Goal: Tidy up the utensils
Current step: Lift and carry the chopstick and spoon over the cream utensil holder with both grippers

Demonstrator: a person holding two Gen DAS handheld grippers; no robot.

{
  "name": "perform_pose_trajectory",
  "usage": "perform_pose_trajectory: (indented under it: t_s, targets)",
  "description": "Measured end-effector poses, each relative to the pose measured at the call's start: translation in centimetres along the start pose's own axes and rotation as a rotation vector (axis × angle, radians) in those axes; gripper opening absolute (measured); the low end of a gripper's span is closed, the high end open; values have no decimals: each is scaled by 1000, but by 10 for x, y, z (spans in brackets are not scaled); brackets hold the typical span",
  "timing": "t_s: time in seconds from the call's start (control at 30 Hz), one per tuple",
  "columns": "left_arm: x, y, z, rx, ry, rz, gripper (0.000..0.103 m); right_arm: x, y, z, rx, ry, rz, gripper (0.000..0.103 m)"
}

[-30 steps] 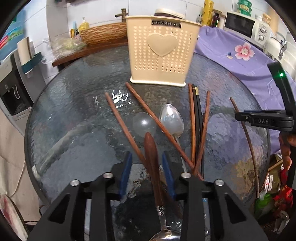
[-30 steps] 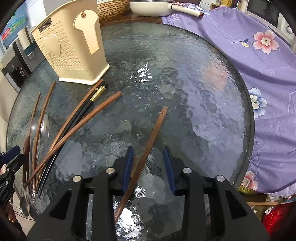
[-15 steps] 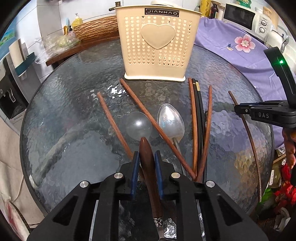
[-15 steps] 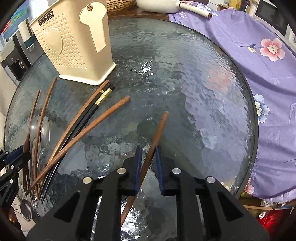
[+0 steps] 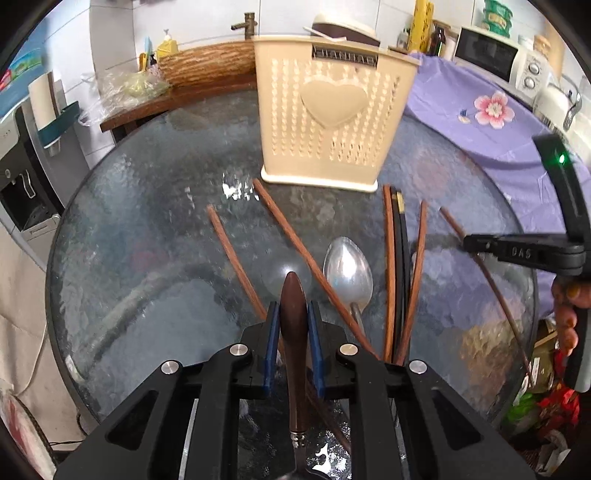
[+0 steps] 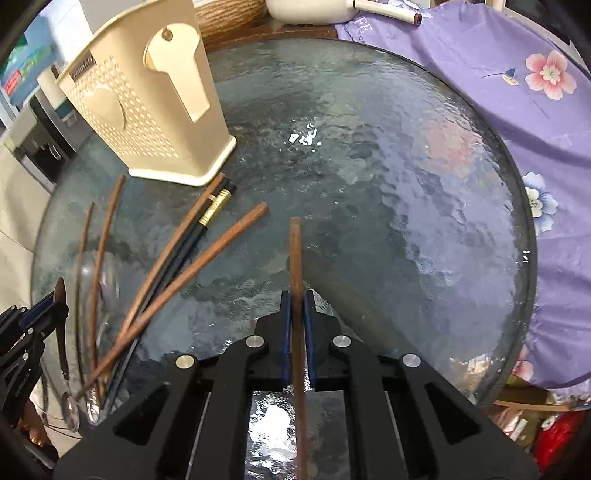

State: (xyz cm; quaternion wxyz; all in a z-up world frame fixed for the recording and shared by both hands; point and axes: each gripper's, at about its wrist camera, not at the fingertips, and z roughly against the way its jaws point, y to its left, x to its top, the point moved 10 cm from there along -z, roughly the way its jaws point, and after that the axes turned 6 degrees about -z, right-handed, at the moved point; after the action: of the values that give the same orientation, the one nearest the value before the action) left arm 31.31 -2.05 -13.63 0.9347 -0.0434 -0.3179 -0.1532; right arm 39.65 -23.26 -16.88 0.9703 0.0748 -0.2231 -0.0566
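Both grippers clamp lengthwise—left gripper (image 5: 292, 321) on a spoon (image 5: 293, 332), right gripper (image 6: 296, 314) on a chopstick (image 6: 296, 280)—holder (image 5: 328, 122) straight ahead.

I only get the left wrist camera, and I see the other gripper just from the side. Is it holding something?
Observer: Yes. The right gripper has its fingers shut on a brown chopstick that points straight ahead.
Operator: Is there anything on the side of the holder?
Observer: The beige holder has a keyhole-shaped hanging tab on its side wall.
Operator: Is that a hat behind it?
Observer: No, it is a white pan with a long handle.
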Motion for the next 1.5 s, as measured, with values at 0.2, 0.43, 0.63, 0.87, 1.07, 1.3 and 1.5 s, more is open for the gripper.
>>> perform_pose_trajectory:
  t_s: [0.2, 0.43, 0.63, 0.87, 1.07, 1.3, 1.5]
  targets:
    - [14, 5, 14, 2, -47, 23, 15, 12, 5, 17, 79, -63, -12, 7]
    - [30, 12, 35, 3, -112, 48, 15, 37, 25, 68, 202, -221, 27, 7]
    - [46, 17, 58, 12, -168, 62, 15, 42, 37, 107, 288, -298, 58, 7]
    - [51, 21, 73, 20, -201, 65, 15, 39, 56, 135, 345, -329, 124, 7]
    - [58, 21, 90, 20, -238, 56, 15, 37, 61, 154, 380, -339, 146, 7]
    - [74, 20, 109, 23, -292, 54, 15, 45, 71, 180, 410, -364, 170, 7]
    - [96, 17, 123, 4, -326, 54, 15, 61, 78, 199, 439, -365, 160, 7]
